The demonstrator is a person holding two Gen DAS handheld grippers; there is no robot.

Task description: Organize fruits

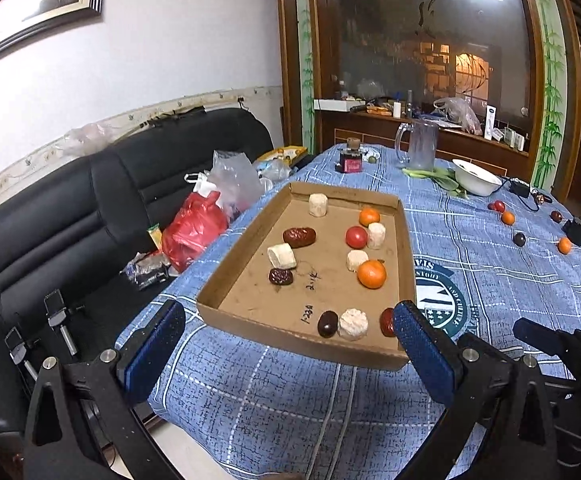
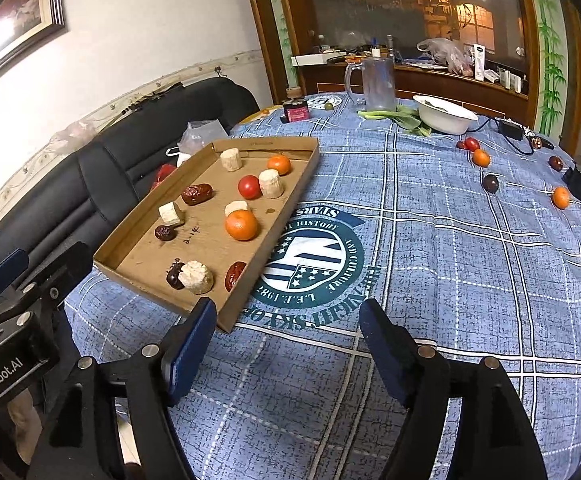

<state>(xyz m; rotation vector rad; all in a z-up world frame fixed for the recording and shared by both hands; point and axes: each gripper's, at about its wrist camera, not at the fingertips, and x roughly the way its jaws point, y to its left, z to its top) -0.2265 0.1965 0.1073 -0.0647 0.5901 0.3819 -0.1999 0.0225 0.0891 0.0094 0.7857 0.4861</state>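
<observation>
Two grippers hang over the near edge of a table under a blue plaid cloth (image 2: 430, 208), each with its blue-padded jaws spread wide and nothing between them. The left gripper (image 1: 290, 344) faces the near wall of a shallow cardboard tray (image 1: 250, 322); the right gripper (image 2: 288, 344) sits just right of the tray's near corner. Inside the tray lie a large orange (image 2: 241, 224), a smaller orange (image 2: 279, 164), a red tomato (image 2: 249, 187), several dark red dates and pale cylindrical chunks. Far to the right, loose on the cloth, are more small fruits, among them an orange (image 2: 561, 197) and a dark plum (image 2: 490, 183). A white bowl (image 2: 444, 114) and a clear mug (image 2: 376, 84) stand at the far side.
</observation>
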